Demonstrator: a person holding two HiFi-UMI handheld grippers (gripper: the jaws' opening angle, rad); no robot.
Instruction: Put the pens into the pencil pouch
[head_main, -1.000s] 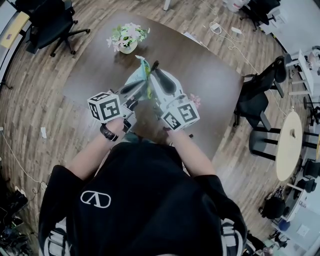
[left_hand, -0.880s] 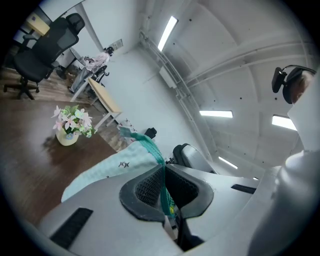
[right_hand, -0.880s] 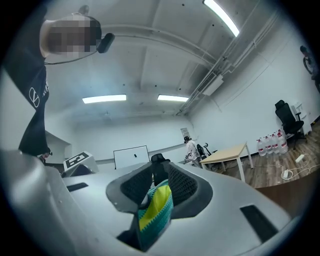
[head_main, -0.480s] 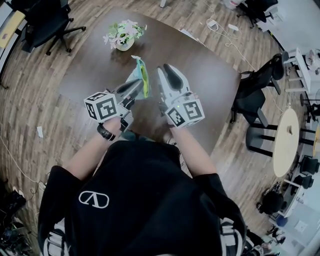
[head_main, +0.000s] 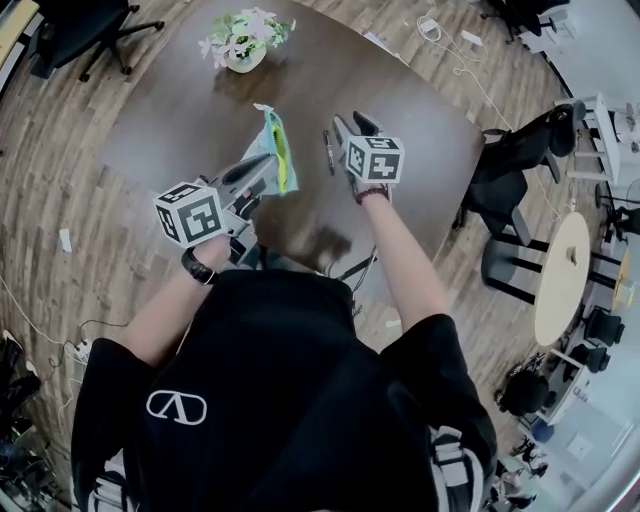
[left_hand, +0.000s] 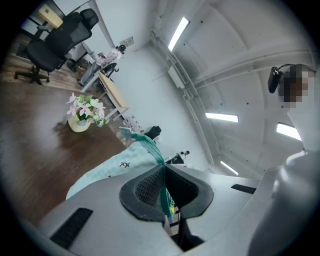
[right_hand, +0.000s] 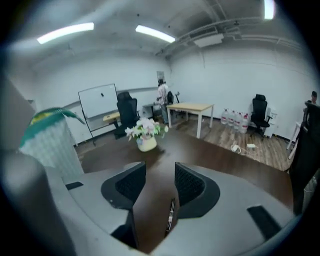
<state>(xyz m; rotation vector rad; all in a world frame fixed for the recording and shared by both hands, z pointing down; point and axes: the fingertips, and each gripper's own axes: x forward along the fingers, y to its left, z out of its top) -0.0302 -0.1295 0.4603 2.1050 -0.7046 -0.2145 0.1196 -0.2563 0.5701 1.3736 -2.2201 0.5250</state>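
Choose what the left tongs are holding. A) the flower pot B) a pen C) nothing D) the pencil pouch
D: the left tongs are shut on the green mesh edge of the pencil pouch, while a pen lies on the table.

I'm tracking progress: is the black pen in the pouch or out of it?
Out. The pen lies flat on the table, apart from the pouch pinched in the left gripper.
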